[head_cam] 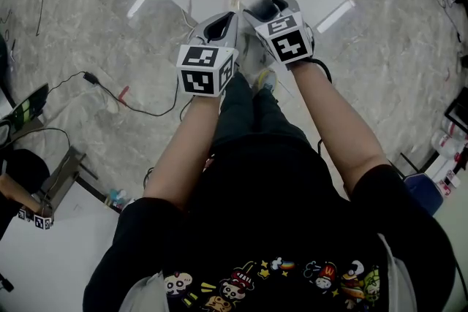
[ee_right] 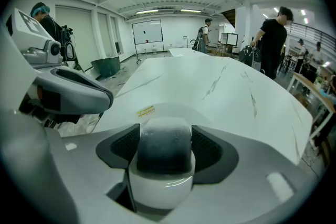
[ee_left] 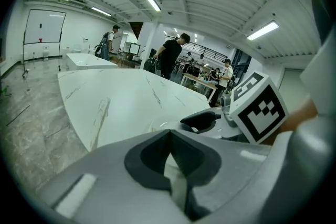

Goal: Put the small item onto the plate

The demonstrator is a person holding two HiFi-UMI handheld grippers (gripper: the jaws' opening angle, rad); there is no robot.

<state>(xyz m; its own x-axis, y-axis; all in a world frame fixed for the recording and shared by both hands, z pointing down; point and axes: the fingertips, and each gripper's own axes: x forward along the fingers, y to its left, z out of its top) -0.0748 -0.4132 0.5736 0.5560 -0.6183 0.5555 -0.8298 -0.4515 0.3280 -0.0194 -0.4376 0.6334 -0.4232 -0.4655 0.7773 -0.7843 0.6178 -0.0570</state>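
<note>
Item (ee_right: 164, 160), white with a dark top, sits clamped between the right gripper (ee_right: 164, 139) jaws, near what seems a clear plate (ee_right: 181, 109) at the table (ee_right: 236, 86) edge. Left gripper (ee_left: 169, 139) is closed, empty. Carrying step; next, likely move over the plate, lower, release.

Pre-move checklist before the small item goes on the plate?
1. Small item gripped between the right gripper fingers: ok.
2. Left gripper shut with nothing in it: ok.
3. Plate found: its pale rim with a yellow sticker shows just beyond the item, on the white table: ok.
4. Plate surface free for the item: cannot tell, the item hides most of it.
5. Left gripper out of the path: it sits beside the right one, not between item and plate: ok.
</note>
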